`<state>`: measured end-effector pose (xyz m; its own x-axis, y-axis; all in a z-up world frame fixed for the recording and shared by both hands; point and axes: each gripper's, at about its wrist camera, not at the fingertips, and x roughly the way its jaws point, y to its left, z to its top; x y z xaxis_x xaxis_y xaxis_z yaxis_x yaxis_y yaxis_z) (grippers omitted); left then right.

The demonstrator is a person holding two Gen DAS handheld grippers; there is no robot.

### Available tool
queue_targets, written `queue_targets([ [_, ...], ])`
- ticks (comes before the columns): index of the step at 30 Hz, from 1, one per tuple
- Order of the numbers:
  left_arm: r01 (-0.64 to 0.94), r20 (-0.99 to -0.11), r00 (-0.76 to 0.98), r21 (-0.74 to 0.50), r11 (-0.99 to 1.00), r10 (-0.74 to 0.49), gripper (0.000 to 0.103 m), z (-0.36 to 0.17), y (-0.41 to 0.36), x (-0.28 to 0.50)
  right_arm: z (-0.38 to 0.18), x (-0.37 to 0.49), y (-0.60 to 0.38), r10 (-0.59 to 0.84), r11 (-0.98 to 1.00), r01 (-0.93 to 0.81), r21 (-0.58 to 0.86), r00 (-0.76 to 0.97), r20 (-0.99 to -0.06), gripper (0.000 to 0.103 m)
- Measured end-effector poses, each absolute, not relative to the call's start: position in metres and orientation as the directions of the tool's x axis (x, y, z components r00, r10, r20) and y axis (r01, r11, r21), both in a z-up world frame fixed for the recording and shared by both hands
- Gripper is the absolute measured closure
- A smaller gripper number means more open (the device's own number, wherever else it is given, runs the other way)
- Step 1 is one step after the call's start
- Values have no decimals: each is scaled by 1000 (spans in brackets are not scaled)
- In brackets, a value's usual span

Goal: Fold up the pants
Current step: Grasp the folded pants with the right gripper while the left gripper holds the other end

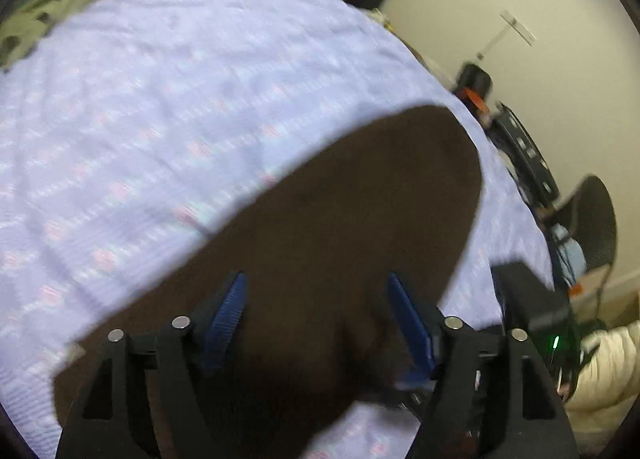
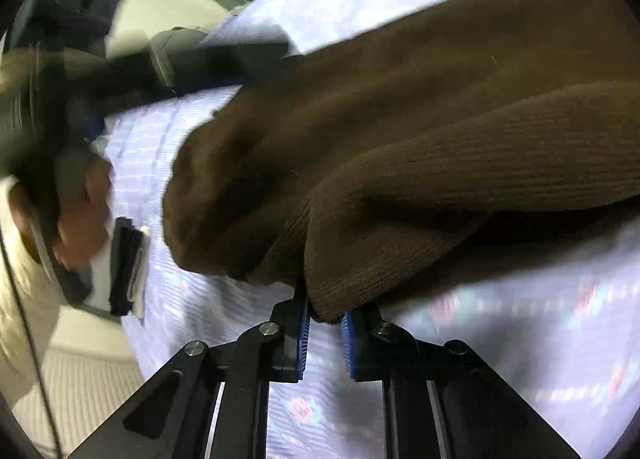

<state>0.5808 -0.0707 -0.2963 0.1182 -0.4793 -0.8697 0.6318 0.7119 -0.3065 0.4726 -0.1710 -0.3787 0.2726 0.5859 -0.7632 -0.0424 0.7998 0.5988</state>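
The dark brown ribbed knit pants [image 2: 400, 131] lie on the lilac quilted bedspread with small pink flower motifs [image 1: 160, 107], bunched into thick folds rather than flat. In the right wrist view their rounded, ribbed corner comes right down to the right tongs [image 2: 325, 319], and the blue pads [image 2: 303, 335] are drawn close together with that lip of cloth nipped between their tips. From these tongs the rest of the garment runs away and up to the right, its long axis slanting across the bed.

In the left wrist view the left tongs [image 1: 318, 323] are spread wide above the brown cloth, their blue pads [image 1: 228, 315] well apart and not pressing on anything; the pants fill the space beneath and beyond them, stretching up to the right. The picture is blurred, so whether the tips brush the cloth I cannot tell.

The right tongs therefore have the hold, at what looks like one end of the garment. I judge that the next fold depends on carrying this end along the long axis toward the far end.
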Motion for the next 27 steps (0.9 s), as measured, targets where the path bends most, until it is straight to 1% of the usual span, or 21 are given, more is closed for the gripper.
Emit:
queue_targets([
  [3,623,-896,157,-236,746,-415,31,-305,-75,600,-382,474,-168,582,793,8,609,286,-761,87],
  [6,636,-925,115,-211,742,-361,31,-327,-88,612,-379,474,-170,578,792,27,610,291,-763,87],
  [7,649,-938,109,-183,738,-329,31,-335,-95,615,-380,473,-171,571,796,30,604,292,-767,87],
  [8,671,-953,114,-135,729,-282,34,-347,-104,615,-380,471,-169,566,799,32,600,294,-770,87],
  [9,684,-960,122,-103,722,-253,42,-354,-107,616,-381,470,-168,564,800,37,599,296,-771,87],
  [10,698,-968,146,-47,715,-205,80,-361,-112,614,-382,469,-172,564,798,42,601,299,-770,87],
  [11,701,-969,196,34,712,-147,90,-367,-116,613,-382,469,-172,563,797,49,602,302,-770,87],
  [15,663,-949,275,71,745,-153,91,-359,-113,618,-377,460,-173,538,808,66,585,321,-779,87],
  [19,590,-954,270,57,805,-131,90,-373,-107,632,-386,457,-165,509,826,88,556,306,-805,88],
  [21,597,-950,296,102,796,-100,89,-376,-113,628,-398,454,-166,513,820,119,560,280,-811,89],
  [23,604,-944,316,129,786,-89,84,-369,-115,624,-399,452,-166,519,818,121,562,265,-813,89],
  [24,605,-942,320,122,787,-99,82,-365,-114,623,-395,450,-167,511,825,119,552,261,-819,83],
  [25,600,-934,336,114,792,-120,73,-353,-110,620,-389,447,-169,496,834,120,538,264,-827,75],
  [26,591,-919,369,117,798,-140,60,-340,-106,614,-382,443,-171,474,844,130,520,270,-838,63],
  [27,587,-905,397,120,801,-155,56,-331,-104,610,-373,439,-176,434,861,147,486,285,-855,54],
])
